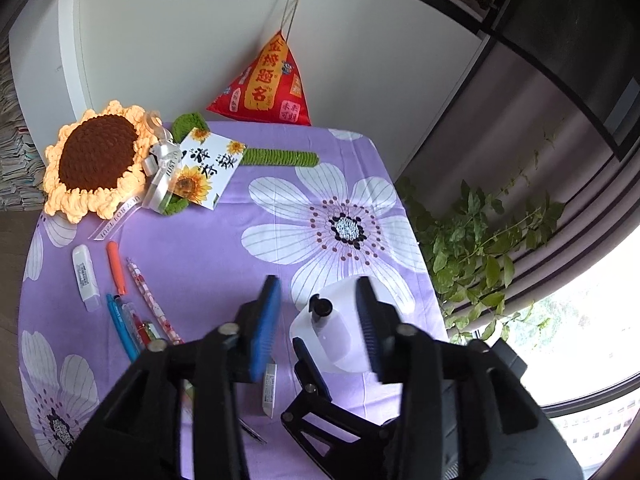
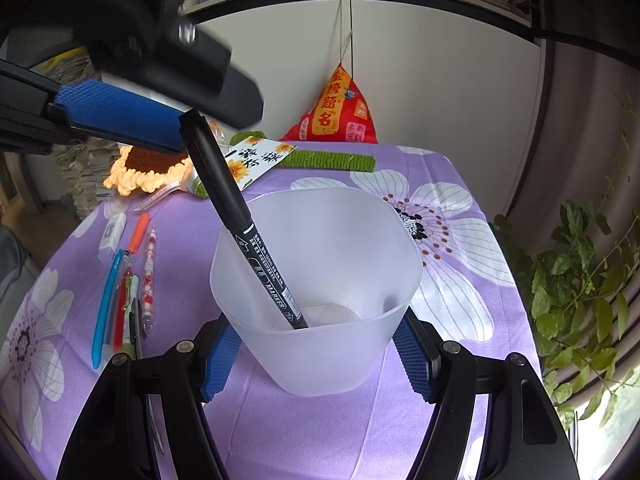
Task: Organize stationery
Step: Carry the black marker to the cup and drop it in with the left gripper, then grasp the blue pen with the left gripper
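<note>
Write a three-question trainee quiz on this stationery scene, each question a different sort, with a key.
1. True or false: the black marker stands inside the translucent cup.
2. Which gripper clamps the cup? A) left gripper B) right gripper
3. Fill in: the loose pens lie on the purple ____ tablecloth.

Key: 1 true; 2 B; 3 flowered.
</note>
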